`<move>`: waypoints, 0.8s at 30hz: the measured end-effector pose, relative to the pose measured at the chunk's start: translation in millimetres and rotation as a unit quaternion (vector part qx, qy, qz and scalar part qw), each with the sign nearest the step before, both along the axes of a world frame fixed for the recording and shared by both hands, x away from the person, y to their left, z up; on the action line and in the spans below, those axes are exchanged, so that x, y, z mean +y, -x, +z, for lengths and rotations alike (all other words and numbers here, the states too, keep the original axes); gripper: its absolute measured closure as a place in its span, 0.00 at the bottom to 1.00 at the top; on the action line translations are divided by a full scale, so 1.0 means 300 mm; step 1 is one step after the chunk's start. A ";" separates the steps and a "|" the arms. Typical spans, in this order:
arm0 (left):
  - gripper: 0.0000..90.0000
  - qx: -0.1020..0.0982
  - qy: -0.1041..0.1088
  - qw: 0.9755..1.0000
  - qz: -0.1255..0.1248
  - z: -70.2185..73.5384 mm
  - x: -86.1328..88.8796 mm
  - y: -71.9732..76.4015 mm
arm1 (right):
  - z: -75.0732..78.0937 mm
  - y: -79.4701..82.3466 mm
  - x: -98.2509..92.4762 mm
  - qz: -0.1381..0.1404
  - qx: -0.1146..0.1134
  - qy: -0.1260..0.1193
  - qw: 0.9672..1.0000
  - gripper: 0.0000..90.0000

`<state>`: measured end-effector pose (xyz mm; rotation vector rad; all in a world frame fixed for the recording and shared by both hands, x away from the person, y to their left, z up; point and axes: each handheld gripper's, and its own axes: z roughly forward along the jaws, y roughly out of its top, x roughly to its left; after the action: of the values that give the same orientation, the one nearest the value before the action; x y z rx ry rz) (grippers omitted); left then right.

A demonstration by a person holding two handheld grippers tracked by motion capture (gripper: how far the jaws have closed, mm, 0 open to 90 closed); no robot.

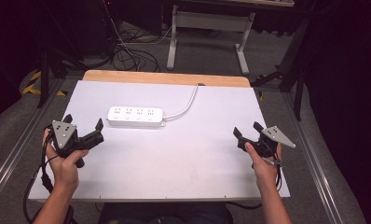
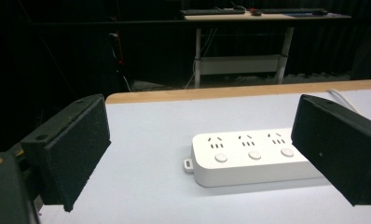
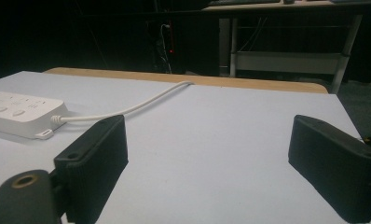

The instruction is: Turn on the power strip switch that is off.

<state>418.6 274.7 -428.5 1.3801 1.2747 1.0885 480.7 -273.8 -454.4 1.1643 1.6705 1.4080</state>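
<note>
A white table [image 1: 183, 154] with a wooden far edge carries one white power strip [image 1: 136, 116], lying flat at left of centre, its socket faces and round buttons upward. Its white cable [image 1: 186, 105] runs off the strip's right end and curves away over the far edge.

The left gripper [image 1: 83, 125] hovers just short of the strip's near left corner, angled toward it; in the left gripper view the strip [image 2: 253, 157] lies ahead between the two pads, untouched. Its jaws stand wide apart and hold nothing.

The right gripper [image 1: 248, 129] rests well apart at the table's right side, jaws likewise spread and empty, with bare tabletop between them in the right gripper view.

Probable hazards: the strip is light and smooth, so a one-sided push from the left gripper may slide or pivot it rather than seat it; a pad landing on a button could switch it; the cable may resist any lift.
</note>
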 end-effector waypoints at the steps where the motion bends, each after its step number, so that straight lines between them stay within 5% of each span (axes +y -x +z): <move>1: 0.06 0.000 0.000 1.000 0.000 0.000 0.000 0.000 | 0.000 0.000 0.000 0.000 0.000 0.000 1.000 0.14; 9: 0.06 -0.001 0.005 1.000 0.007 0.001 0.012 0.000 | 0.002 0.002 0.001 0.009 -0.010 -0.004 1.000 0.03; 24: 0.04 0.000 0.016 1.000 0.009 -0.003 0.016 -0.004 | 0.001 0.004 -0.001 0.023 -0.019 -0.002 1.000 0.03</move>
<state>419.7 279.6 -429.4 1.3477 1.3017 1.0746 479.4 -274.1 -454.2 1.0999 1.6781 1.4527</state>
